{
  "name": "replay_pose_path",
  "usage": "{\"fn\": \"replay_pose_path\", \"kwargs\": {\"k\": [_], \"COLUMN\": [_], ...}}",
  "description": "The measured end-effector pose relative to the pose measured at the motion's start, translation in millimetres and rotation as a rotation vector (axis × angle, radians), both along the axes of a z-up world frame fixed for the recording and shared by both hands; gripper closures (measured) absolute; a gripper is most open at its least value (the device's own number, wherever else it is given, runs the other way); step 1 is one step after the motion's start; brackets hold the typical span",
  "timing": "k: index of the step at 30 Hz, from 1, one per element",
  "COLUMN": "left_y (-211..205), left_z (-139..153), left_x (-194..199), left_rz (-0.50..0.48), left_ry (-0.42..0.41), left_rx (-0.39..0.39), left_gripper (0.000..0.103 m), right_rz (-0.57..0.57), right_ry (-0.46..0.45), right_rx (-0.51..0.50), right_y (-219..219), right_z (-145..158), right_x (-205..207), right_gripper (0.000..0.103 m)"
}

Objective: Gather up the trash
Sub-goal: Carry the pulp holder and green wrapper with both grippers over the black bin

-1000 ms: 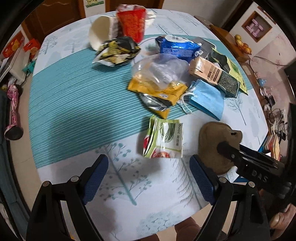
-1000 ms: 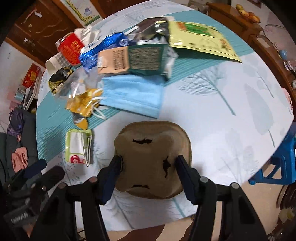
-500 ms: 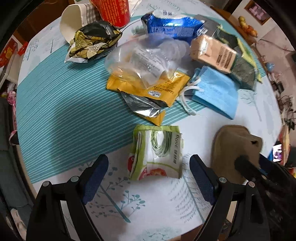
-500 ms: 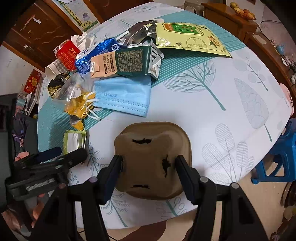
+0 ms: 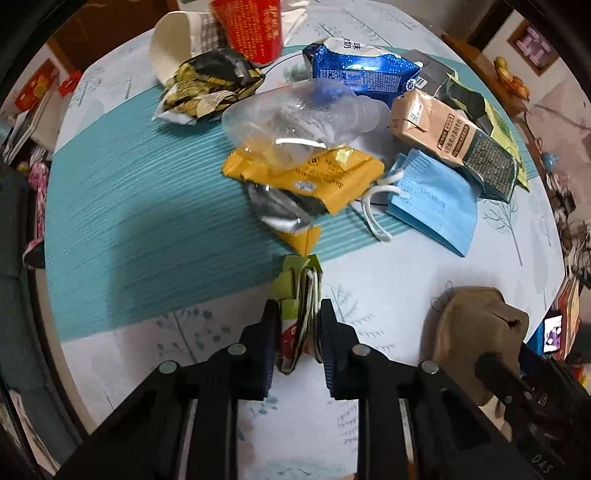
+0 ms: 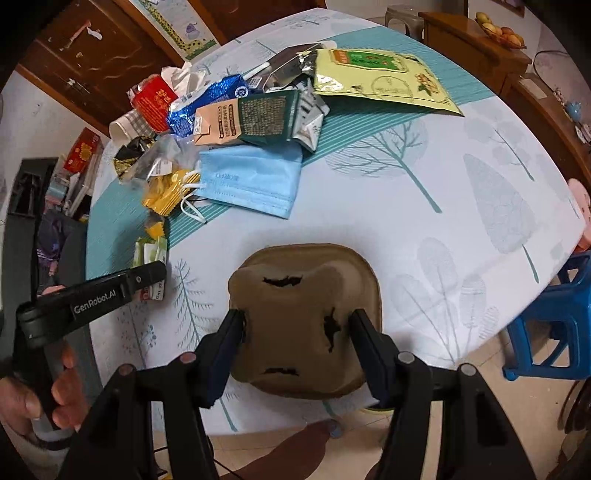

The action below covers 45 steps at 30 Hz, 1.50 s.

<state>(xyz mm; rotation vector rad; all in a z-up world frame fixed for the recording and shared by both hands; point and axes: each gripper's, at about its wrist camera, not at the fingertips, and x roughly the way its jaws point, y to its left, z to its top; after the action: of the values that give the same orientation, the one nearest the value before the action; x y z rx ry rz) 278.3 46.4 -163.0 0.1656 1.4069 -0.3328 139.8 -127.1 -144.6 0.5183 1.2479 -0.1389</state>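
Observation:
A crumpled green-and-white snack packet [image 5: 299, 280] stands on edge on the tree-patterned tablecloth [image 5: 147, 332], just below the heap of trash. My left gripper [image 5: 297, 314] points straight down over it and its jaws are closing, both pads squeezing the packet flat. The right wrist view shows that packet [image 6: 151, 251] at the left, under the left gripper [image 6: 155, 273]. My right gripper [image 6: 297, 321] is shut on a brown pulp cup tray [image 6: 303, 295], held near the table's front edge. That tray [image 5: 476, 325] also shows at the lower right in the left wrist view.
Behind the packet lie a yellow wrapper [image 5: 325, 177], a clear plastic bag [image 5: 295, 118], a blue face mask [image 5: 432, 206], a drink carton [image 5: 443, 136], a blue foil bag [image 5: 362, 74], a red cup [image 5: 255, 26] and a paper cup [image 5: 170, 40]. A blue stool [image 6: 554, 332] stands off the table's right edge.
My left gripper came down over the green-and-white packet and its jaws went from wide open to pinched on it, folding it upright. The right gripper kept its hold on the brown tray.

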Motion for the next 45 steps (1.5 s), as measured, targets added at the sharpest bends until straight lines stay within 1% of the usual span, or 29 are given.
{"fn": "replay_pose_path", "kwargs": {"k": [3,7,11,14,15,19,22,25,29,34,40,45], "left_y": [-1.6,-11.7,-32.2,-55.2,-66.1,-86.8,-107.5,-117.3,-128.8,-137.7,-140.6,-142.2], "left_z": [7.9,23.5,42.6,56.2,57.0,53.0,38.5,27.2,9.3,-15.0,-46.5,-75.6], "left_x": [-20.1,-61.7,-105.9,-136.6,-151.0,-191.6,-216.4,-241.9,-262.5,-285.4,-291.2,-288.2], "left_rz": [0.029,0.041,0.019,-0.006,-0.015,-0.046,-0.054,-0.049,-0.064,-0.11,-0.139,-0.163], "left_ry": [-0.01,-0.032,-0.075,-0.103,-0.116,-0.139,-0.136,-0.116,-0.085,-0.062,-0.032,-0.022], "left_rx": [-0.012,-0.056,-0.104,-0.123,-0.125,-0.123,-0.118,-0.11,-0.076,-0.015,0.018,0.029], "left_gripper": [0.085,0.085,0.085,0.085,0.085,0.085,0.085,0.085,0.085,0.085,0.085,0.085], "right_rz": [-0.005,-0.012,0.005,0.025,0.03,0.052,0.068,0.086,0.099,0.094,0.071,0.042], "right_ry": [-0.028,-0.065,-0.092,-0.107,-0.11,-0.093,-0.065,-0.033,-0.006,0.012,0.029,0.056], "right_rx": [0.024,0.061,0.087,0.091,0.093,0.095,0.092,0.092,0.101,0.135,0.162,0.171], "right_y": [-13.1,-35.8,-59.2,-73.3,-77.0,-100.3,-113.0,-125.6,-131.9,-132.4,-127.5,-119.5], "right_z": [6.2,17.3,27.7,32.5,32.7,24.4,12.9,-1.9,-17.3,-38.2,-66.5,-103.1], "right_x": [-15.6,-42.0,-74.3,-96.5,-102.7,-136.6,-154.6,-176.0,-193.1,-207.1,-217.5,-223.3], "right_gripper": [0.043,0.043,0.043,0.043,0.043,0.043,0.043,0.043,0.043,0.043,0.043,0.043]}}
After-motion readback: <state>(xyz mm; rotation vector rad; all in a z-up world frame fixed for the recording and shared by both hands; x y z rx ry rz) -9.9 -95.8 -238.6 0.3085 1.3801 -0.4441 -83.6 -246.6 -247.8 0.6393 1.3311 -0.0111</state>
